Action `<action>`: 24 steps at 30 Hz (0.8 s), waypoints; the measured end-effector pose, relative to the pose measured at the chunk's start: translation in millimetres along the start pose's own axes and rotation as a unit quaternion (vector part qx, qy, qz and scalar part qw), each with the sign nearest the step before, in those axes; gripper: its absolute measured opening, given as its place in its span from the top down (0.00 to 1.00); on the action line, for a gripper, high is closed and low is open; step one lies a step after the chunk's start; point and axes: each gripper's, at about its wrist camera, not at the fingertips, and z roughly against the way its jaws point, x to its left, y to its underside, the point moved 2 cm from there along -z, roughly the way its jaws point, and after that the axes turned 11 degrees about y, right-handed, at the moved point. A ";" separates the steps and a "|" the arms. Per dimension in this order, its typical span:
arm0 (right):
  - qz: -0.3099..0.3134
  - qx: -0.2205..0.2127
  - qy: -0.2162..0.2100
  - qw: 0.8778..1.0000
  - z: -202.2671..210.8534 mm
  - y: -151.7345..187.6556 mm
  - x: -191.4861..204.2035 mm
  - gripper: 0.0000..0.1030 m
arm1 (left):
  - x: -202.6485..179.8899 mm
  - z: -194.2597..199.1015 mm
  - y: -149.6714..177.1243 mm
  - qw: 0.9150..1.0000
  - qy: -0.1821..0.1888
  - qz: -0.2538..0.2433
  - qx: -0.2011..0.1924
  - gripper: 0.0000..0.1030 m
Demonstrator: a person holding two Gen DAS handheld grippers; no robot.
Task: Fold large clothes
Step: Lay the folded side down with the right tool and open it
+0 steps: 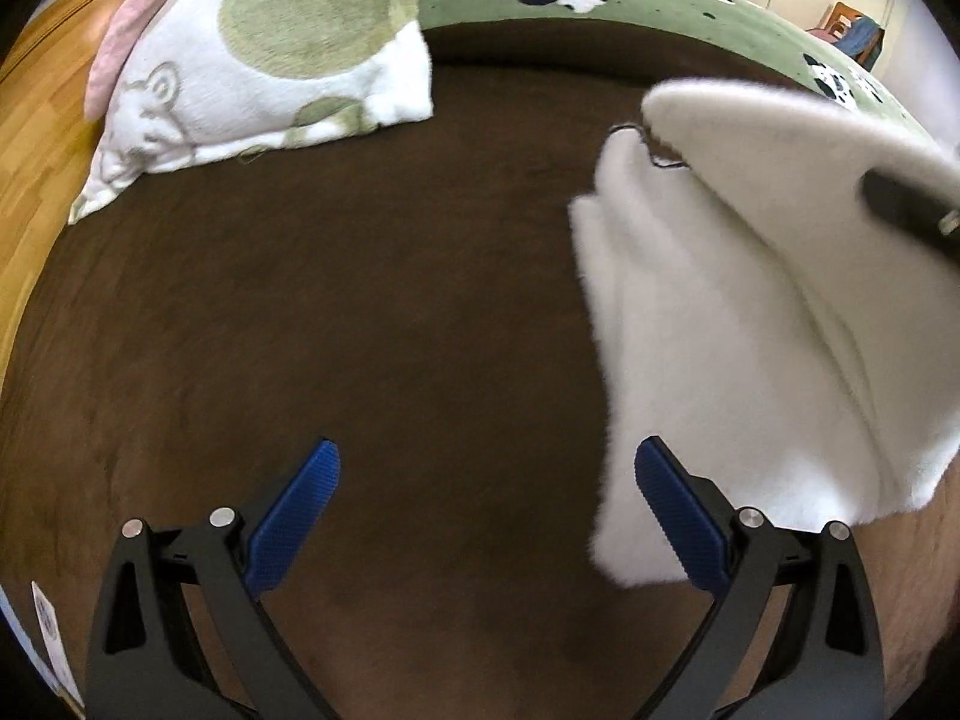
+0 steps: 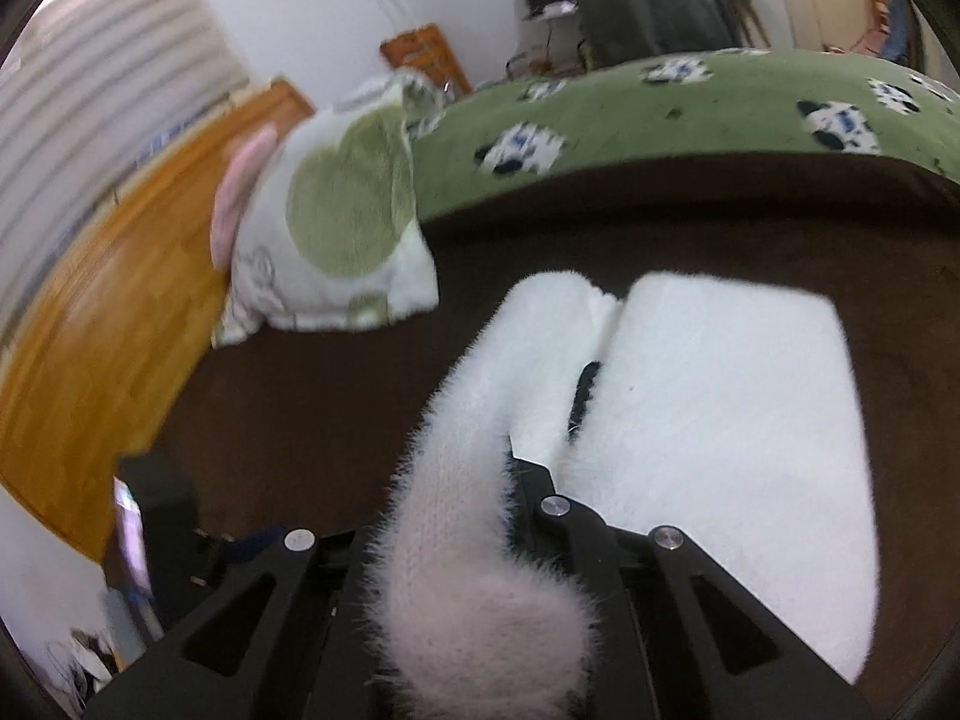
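In the left wrist view, a white pillow with green circles (image 1: pixel 264 54) is seen at the upper left on a brown blanket (image 1: pixel 360 312), with a green cover (image 1: pixel 630 18) behind it. The left hand-held gripper (image 1: pixel 486 516) is held wide apart at the bottom, nothing between its blue pads (image 1: pixel 294 522). A fluffy white garment (image 1: pixel 750 312) is lifted at the right of the frame. In the right wrist view, the right hand-held gripper (image 2: pixel 510 468) is clamped tight on a fold of that garment (image 2: pixel 720 408), which is draped over the jaws at lower centre.
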 end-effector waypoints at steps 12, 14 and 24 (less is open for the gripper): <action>0.065 0.089 0.047 0.993 -72.9 57.8 23.0 0.93 | 40.0 8.1 33.9 0.999 -0.016 0.034 0.016 0.06; 0.076 0.098 0.051 0.991 -74.9 57.8 24.8 0.92 | 41.9 8.4 35.4 0.999 -0.016 0.038 0.017 0.06; 0.073 0.150 -0.025 0.986 -59.1 43.3 38.3 0.33 | 41.3 21.7 31.1 0.998 -0.011 0.053 0.015 0.06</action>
